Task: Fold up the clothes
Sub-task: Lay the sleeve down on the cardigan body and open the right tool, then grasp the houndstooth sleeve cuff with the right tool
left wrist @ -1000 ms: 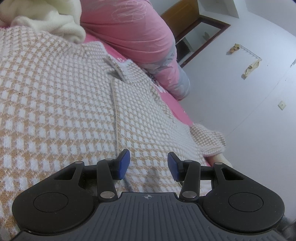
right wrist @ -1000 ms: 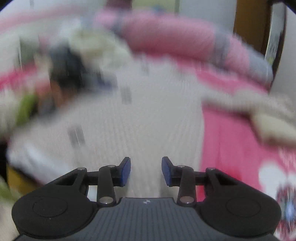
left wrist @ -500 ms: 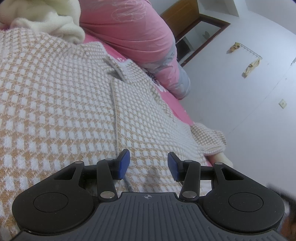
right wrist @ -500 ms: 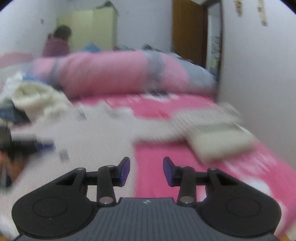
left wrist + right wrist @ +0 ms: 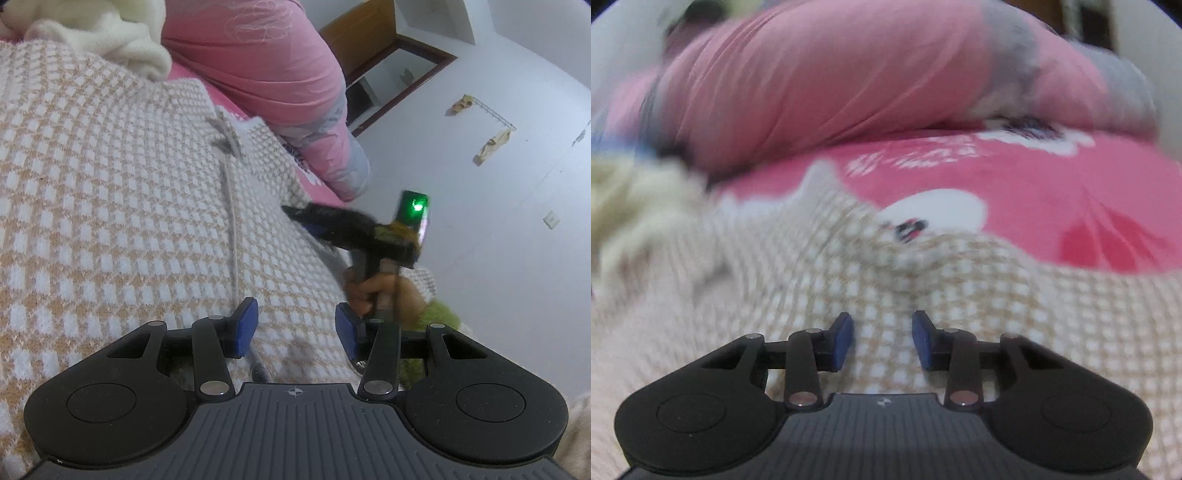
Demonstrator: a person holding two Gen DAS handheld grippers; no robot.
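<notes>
White wall, brown door frame, wall hook rail, light switch.

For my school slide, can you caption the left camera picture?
Left tongs hover open over a checked sweater while the right tongs reach in.

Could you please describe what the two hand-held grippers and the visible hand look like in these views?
Each hand-held gripper, left and right, has two blue pads on black linkage arms with silver pivot pins, a ribbed dark-grey body bearing a small crosshair mark, and round black side discs. Seen from the left wrist, the right unit carries a green-lit box. The hand wears a fuzzy green cuff.
</notes>
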